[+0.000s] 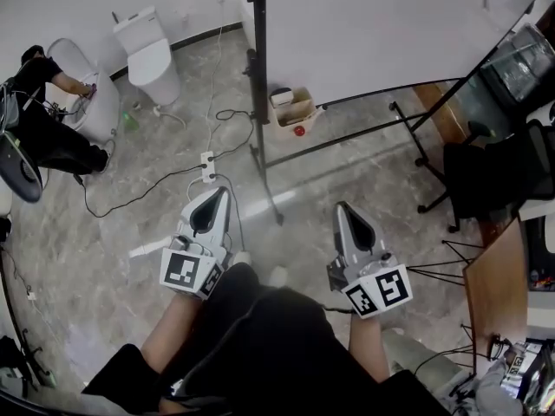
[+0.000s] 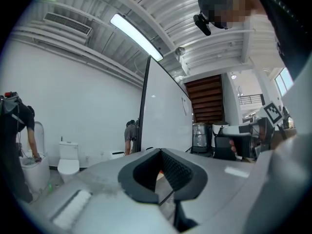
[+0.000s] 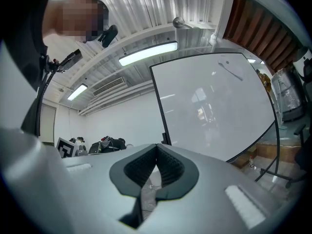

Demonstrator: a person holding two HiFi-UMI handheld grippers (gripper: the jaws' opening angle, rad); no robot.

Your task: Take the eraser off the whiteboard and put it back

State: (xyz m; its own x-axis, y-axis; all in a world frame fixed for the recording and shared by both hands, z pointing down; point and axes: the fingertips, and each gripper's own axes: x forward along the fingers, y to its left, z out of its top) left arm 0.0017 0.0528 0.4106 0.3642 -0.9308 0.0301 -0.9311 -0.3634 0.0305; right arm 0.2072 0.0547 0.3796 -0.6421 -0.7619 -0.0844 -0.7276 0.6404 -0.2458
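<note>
A large whiteboard on a black wheeled stand fills the top of the head view. It also shows in the left gripper view and the right gripper view. I cannot make out an eraser on it; only a thin dark mark shows near its top. My left gripper and right gripper are held side by side over the floor, short of the board, pointing toward it. Both are shut with nothing between the jaws, as each gripper's own view shows, left gripper and right gripper.
A cardboard box with small items sits at the board's foot. The stand's legs reach toward me. A power strip and cables lie on the floor. A toilet and a bending person are at left, a black chair and wooden table at right.
</note>
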